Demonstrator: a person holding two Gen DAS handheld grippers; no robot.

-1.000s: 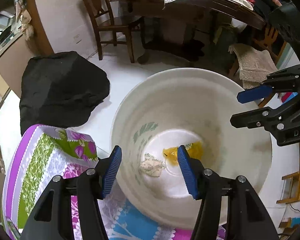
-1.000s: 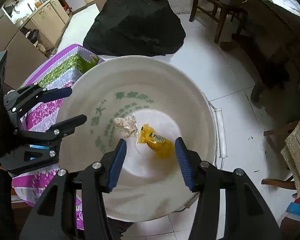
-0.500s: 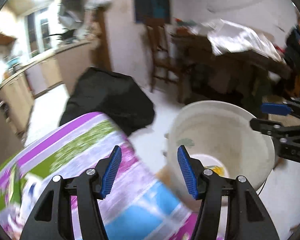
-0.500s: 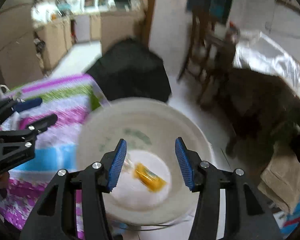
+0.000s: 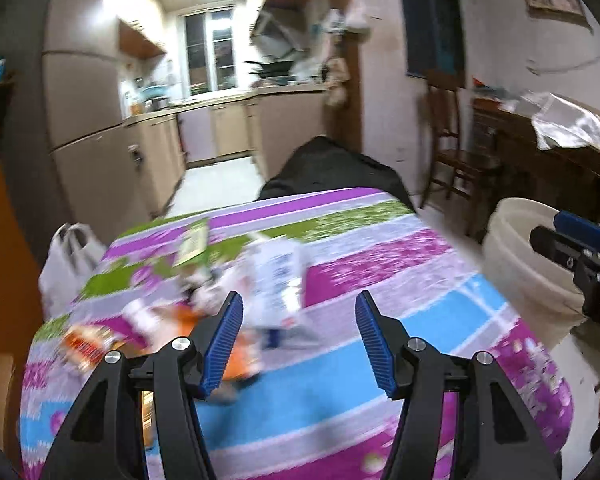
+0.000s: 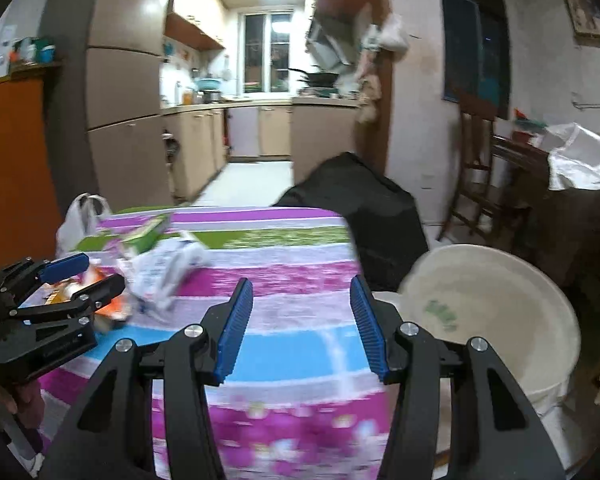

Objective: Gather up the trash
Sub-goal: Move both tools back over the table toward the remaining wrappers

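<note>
The left gripper point(image 5: 299, 338) has its jaws apart and nothing between them. Just ahead of these jaws, a blurred pile of trash point(image 5: 260, 292) lies on the striped worktop point(image 5: 400, 272). The right gripper point(image 6: 301, 322) also has its jaws apart and empty; the white basin point(image 6: 500, 308) stands to their right, beside the worktop.

Wooden chair point(image 5: 452, 148), fridge point(image 6: 120, 120), kitchen cabs point(image 5: 236, 128)

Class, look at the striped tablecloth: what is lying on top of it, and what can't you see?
On the striped tablecloth lies blurred litter: a white carton, a green box, and orange wrappers. Whatever is under the cloth is covered.
</note>
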